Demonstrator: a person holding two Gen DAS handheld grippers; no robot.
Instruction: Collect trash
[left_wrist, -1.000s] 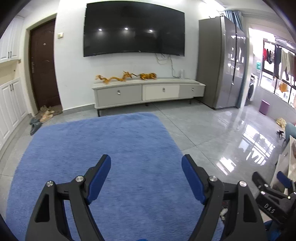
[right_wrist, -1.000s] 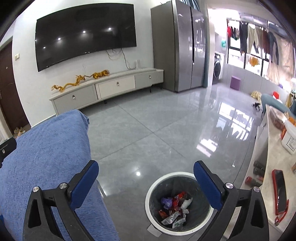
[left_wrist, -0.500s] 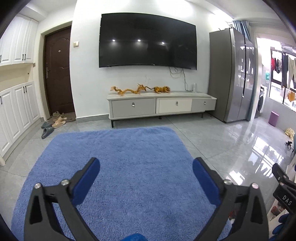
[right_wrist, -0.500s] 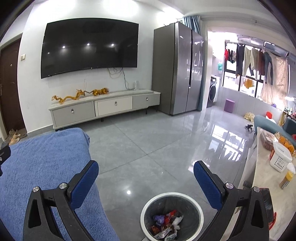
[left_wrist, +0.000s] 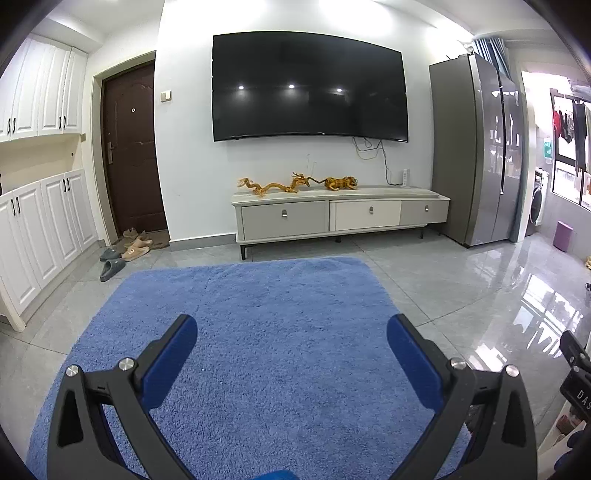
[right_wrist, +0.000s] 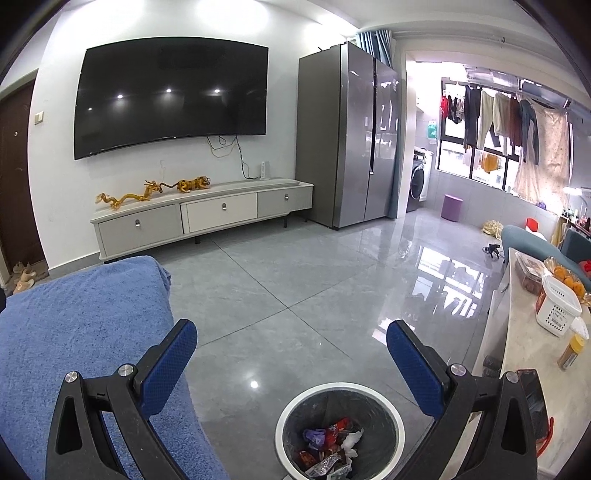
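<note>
Both grippers stood empty over a living-room floor. The left gripper (left_wrist: 291, 332) hung above a blue rug (left_wrist: 258, 314), its blue-padded fingers (left_wrist: 170, 363) spread wide with only carpet between them. The right gripper (right_wrist: 291, 332) was likewise released, nothing between its pads, and pointed over grey tiles just past the rug's edge (right_wrist: 74, 332). Below it, between the fingers and near the frame's lower edge, sat a round bin (right_wrist: 338, 387) with a white rim, already holding the trash (right_wrist: 332, 446): crumpled red, purple and white wrappers lying at the bottom. To the right of the bin ran a pale counter (right_wrist: 524, 354) carrying a white basket (right_wrist: 557, 306). Against the far wall stood a low cabinet (right_wrist: 203, 218) under a dark television (right_wrist: 170, 99), with a grey fridge (right_wrist: 347, 133) beside it.
</note>
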